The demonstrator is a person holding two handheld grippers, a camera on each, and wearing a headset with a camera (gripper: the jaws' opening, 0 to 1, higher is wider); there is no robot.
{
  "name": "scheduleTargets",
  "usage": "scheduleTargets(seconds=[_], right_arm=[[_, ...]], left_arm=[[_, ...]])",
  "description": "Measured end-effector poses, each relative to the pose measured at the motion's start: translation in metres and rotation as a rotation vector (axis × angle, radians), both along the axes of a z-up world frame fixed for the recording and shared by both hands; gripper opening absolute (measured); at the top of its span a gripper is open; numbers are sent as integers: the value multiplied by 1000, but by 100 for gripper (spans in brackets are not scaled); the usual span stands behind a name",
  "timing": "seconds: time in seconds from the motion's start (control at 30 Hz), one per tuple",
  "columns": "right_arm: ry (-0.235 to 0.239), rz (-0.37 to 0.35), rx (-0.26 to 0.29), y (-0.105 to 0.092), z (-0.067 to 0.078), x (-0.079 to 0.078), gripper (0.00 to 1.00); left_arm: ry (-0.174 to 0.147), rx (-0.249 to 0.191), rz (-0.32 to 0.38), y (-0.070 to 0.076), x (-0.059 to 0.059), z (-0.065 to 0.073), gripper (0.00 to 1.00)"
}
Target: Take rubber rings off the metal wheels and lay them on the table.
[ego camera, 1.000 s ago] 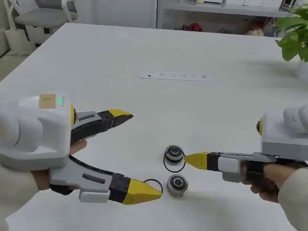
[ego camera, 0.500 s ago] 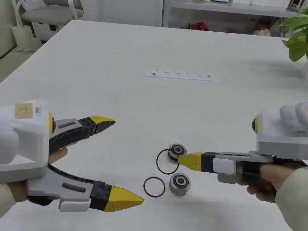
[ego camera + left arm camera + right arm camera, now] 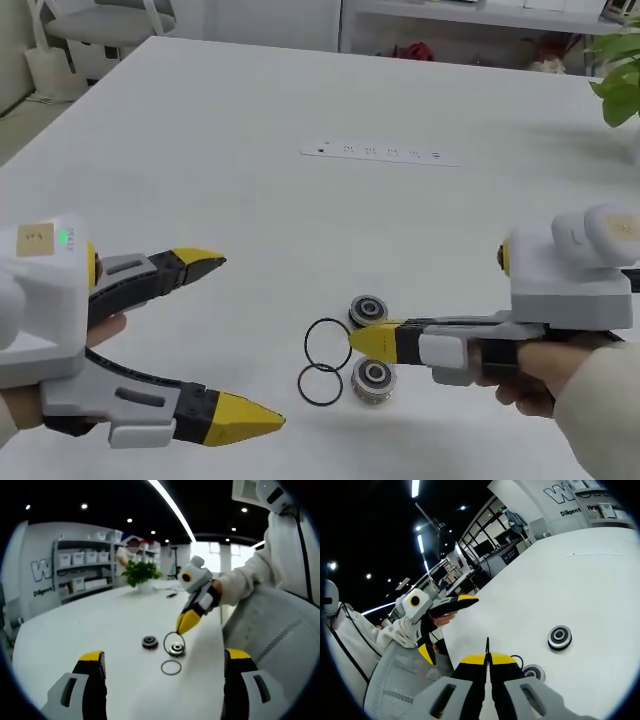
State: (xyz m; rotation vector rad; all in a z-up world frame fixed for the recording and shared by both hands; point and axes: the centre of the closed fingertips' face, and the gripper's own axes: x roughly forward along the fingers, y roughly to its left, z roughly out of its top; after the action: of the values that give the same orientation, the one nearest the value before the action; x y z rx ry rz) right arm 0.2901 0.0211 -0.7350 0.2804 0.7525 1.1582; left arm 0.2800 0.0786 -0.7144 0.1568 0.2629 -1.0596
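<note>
Two metal wheels rest on the white table [image 3: 250, 150]: a far wheel [image 3: 367, 311] [image 3: 150, 642] [image 3: 560, 637] and a near wheel [image 3: 373, 377] [image 3: 176, 649] [image 3: 534, 671], both without rings. My right gripper [image 3: 357, 341] [image 3: 488, 658] is shut on a black rubber ring [image 3: 328, 342] [image 3: 174, 641] [image 3: 487, 645], which hangs from its tip just left of the wheels. A second ring [image 3: 320, 384] [image 3: 171, 667] lies flat on the table beside the near wheel. My left gripper [image 3: 235, 340] [image 3: 165, 656] is open and holds nothing, well left of the rings.
A white power strip [image 3: 380, 154] lies across the middle of the table. A green plant [image 3: 620, 85] stands at the far right edge. Chairs and shelves lie beyond the table's far side.
The right gripper has pulled the ring off the far wheel and carried it left. The left gripper has drawn back to the left, leaving the other ring flat on the table.
</note>
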Motion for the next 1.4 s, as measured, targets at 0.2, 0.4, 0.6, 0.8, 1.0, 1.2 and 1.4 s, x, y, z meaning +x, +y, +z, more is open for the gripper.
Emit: scheduleTargets(seconds=[0.2,0.4,0.6,0.8,1.0,1.2,1.4], right_arm=[[-15,29,-35,5,-6,-4,0],[-51,60,-80,10,-14,-8,0],[-68,84,-109,13,-20,-11,0],[-85,90,-136,13,-26,-10,0],[-99,90,-165,12,-32,-10,0],[-99,95,-189,11,-40,-11,0],[-100,105,-215,10,-45,-14,0]], left_arm=[[8,3,0,1,-1,-3,100],[14,0,6,2,0,-5,100],[21,2,3,2,-1,-6,100],[27,9,-7,-1,-3,-8,100],[33,20,-18,-2,-6,-11,100],[37,27,-26,-4,-8,-13,100],[43,43,-38,-5,-11,-17,100]])
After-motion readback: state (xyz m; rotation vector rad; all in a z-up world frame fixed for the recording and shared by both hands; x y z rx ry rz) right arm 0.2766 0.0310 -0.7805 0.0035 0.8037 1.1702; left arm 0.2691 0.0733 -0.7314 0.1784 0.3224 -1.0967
